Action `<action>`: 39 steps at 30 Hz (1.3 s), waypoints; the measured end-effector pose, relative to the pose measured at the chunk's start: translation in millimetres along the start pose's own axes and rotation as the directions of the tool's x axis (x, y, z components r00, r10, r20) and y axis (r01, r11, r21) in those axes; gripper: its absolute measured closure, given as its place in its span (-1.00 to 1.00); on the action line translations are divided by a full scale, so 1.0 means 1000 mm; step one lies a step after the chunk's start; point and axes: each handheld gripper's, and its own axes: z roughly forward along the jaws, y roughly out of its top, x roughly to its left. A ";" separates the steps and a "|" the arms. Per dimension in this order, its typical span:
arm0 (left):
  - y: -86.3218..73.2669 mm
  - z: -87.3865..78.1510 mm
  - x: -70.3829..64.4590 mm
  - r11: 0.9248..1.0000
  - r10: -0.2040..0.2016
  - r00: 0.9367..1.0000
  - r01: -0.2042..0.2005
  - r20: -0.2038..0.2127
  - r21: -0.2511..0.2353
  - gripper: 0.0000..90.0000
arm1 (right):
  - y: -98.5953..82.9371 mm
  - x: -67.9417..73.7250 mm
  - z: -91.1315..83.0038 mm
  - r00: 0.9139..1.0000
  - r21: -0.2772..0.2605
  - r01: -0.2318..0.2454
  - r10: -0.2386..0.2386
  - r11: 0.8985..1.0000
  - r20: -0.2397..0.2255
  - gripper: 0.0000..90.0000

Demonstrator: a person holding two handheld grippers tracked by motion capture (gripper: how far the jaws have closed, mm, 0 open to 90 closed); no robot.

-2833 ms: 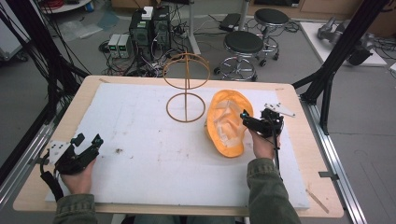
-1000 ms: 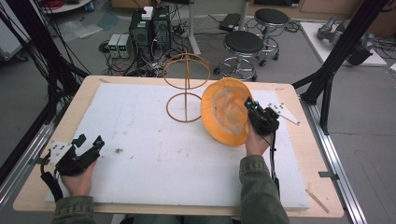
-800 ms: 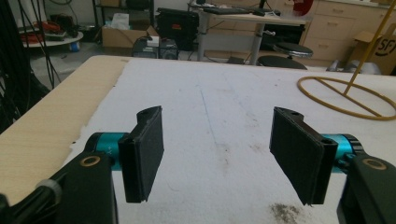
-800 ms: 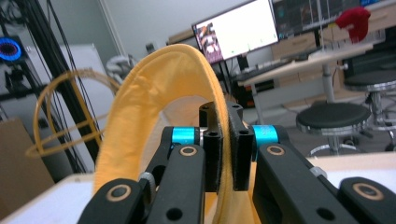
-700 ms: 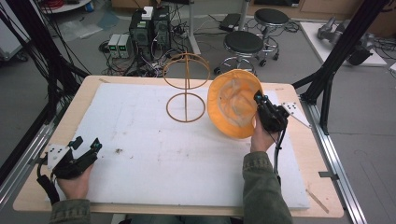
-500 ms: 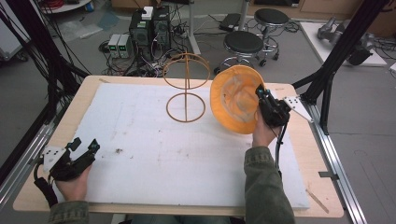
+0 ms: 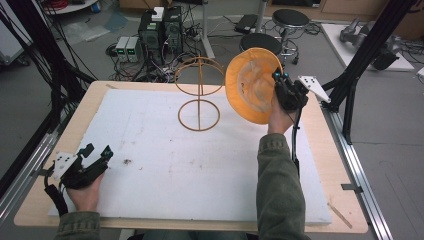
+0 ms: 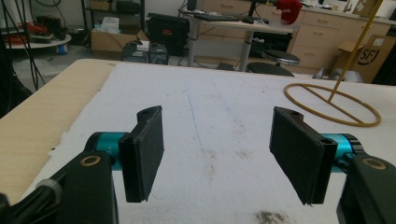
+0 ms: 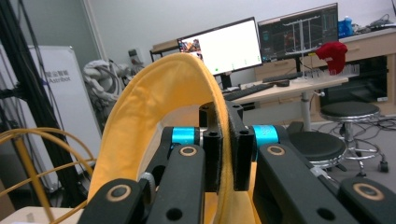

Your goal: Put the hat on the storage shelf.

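The orange hat [image 7: 251, 85] is now up in the air, brim gripped by the right claw [image 7: 278, 82], hanging tilted w/ its hollow inside facing the camera in the high view, just right of the wire hat stand [image 7: 199, 94] and about level w/ the stand's top ring. 2.8 s ago it lay flat on the worktop [image 7: 165, 165] by the right hand; over the last sec it has been lifted and carried up and back, toward the far edge. In the right gripper view the jaws are clamped tight on the yellow-orange brim [image 9: 223, 154], fabric pinched between the pads, brim arcing up and left over the claw; the stand's yellow wires show at lower left, near but not touching.

Meaning: pick-up looks done, hat clear of the worktop, transfer phase on. Likely next is swinging it left over the top ring and lowering the crown onto it; the tilt will prob need levelling first.

Left claw [image 7: 96, 153] rests at the near left corner of the worktop, jaws wide apart, gripping nothing, pads [image 8: 144, 149] just above the white sheet. It has drifted slightly toward the edge, otherwise idle. Stand unmoved.
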 end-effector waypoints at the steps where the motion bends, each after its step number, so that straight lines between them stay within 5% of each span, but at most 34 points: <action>1: 0.000 0.001 0.000 1.000 -0.002 1.000 0.002 0.002 0.000 -0.21 | 0.002 0.001 0.003 1.000 0.001 0.005 -0.005 1.000 0.003 0.92; 8: 0.001 0.005 -0.002 1.000 -0.010 1.000 0.010 0.014 -0.007 -0.21 | 0.019 0.012 0.029 0.999 0.002 0.033 -0.033 0.999 0.038 0.92; 13: 0.001 0.007 -0.001 1.000 -0.016 1.000 0.016 0.016 -0.012 -0.21 | 0.033 0.031 0.047 0.989 0.010 0.123 -0.124 0.992 0.079 0.92; 21: 0.001 0.006 0.001 0.999 -0.029 1.000 0.029 0.011 -0.022 -0.22 | 0.036 0.053 0.061 0.990 -0.002 0.119 -0.118 0.993 0.082 0.92; 31: 0.002 0.005 0.002 0.999 -0.032 0.999 0.032 0.014 -0.032 -0.21 | 0.031 0.106 0.073 0.998 -0.022 0.051 -0.052 0.998 -0.046 0.92; 39: 0.002 0.003 0.004 0.999 -0.033 0.999 0.034 0.014 -0.034 -0.22 | 0.024 0.163 0.086 0.978 -0.017 0.131 -0.132 0.991 -0.161 0.92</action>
